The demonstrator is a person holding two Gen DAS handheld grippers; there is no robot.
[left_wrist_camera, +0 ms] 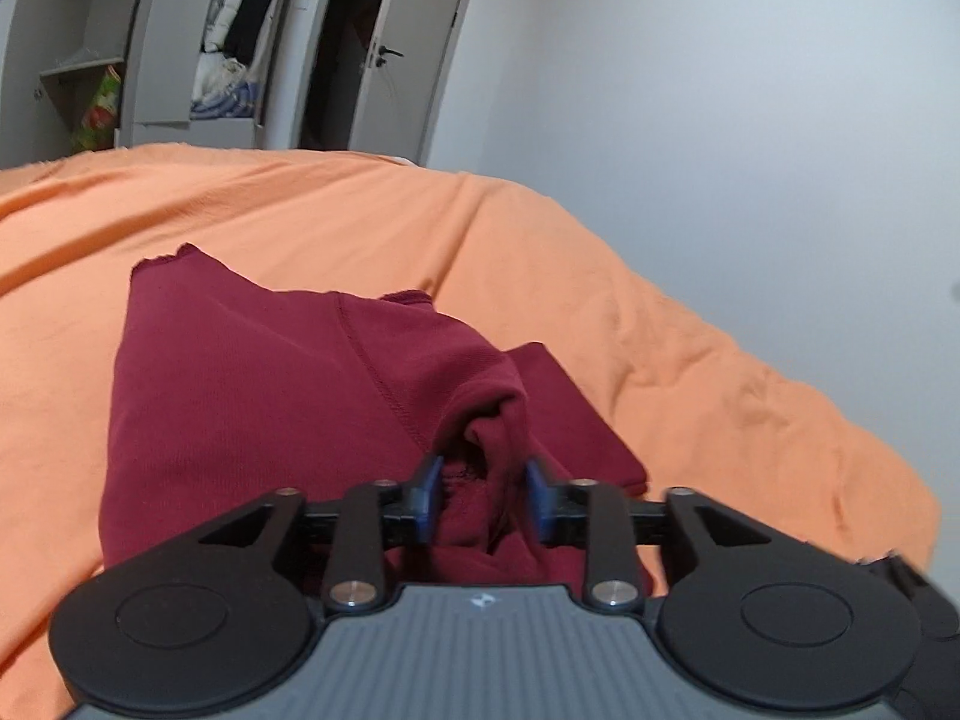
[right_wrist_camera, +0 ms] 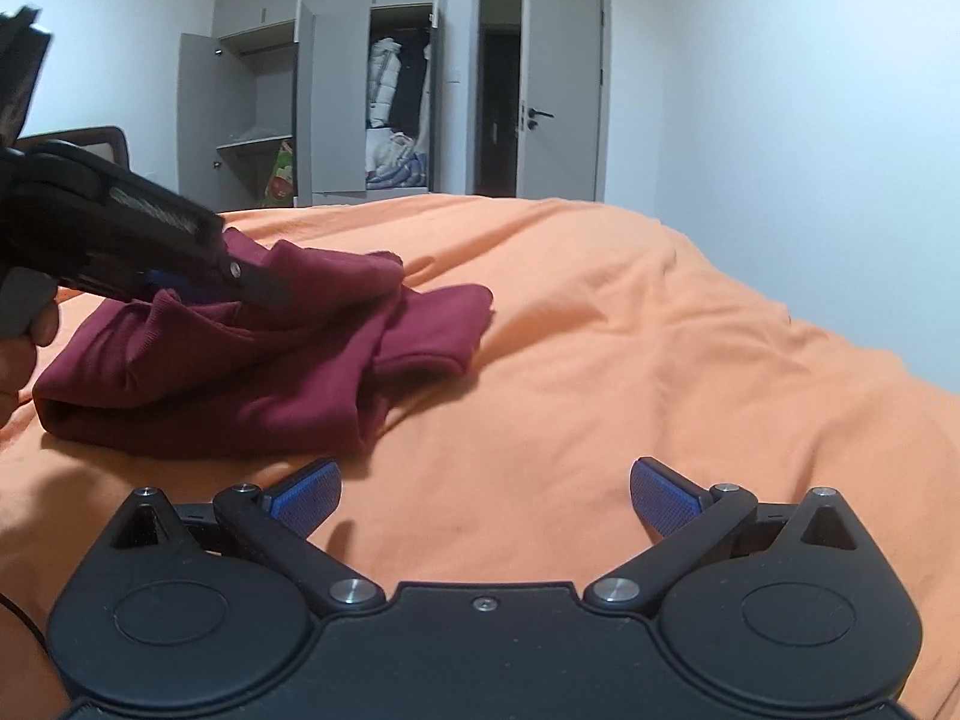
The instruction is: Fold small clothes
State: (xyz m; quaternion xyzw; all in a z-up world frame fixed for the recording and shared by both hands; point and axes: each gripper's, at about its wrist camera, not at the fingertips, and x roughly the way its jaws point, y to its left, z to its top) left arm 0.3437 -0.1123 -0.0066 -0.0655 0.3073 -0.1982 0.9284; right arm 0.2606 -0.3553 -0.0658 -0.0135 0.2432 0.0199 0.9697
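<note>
A hand [right_wrist_camera: 24,330] at the far left of the right wrist view holds the left gripper [left_wrist_camera: 485,495], whose 2 blue pads [left_wrist_camera: 427,498] are clamped on a bunched fold of the maroon garment [left_wrist_camera: 252,396]. From that gripper's own camera the cloth spreads ahead and to its left, a stitched seam running diagonally across the top layer, a frayed edge at the far end, and a flatter folded layer just to its right. The garment lies on an orange bedsheet [left_wrist_camera: 690,330] that fills the space around it. In the right wrist view the garment [right_wrist_camera: 240,372] is a rumpled, partly folded heap ahead and to the left of the right gripper [right_wrist_camera: 485,501], with the left gripper [right_wrist_camera: 180,282] reaching into its top from the left. The right gripper is spread wide, its 2 blue pads [right_wrist_camera: 303,495] well apart with only bare sheet [right_wrist_camera: 660,360] between them, holding nothing and apart from the garment. Beyond the bed, ahead of both grippers, a grey wardrobe [right_wrist_camera: 336,108] stands with doors open and clothes inside, and to its right a grey room door [right_wrist_camera: 564,84] stands open.
</note>
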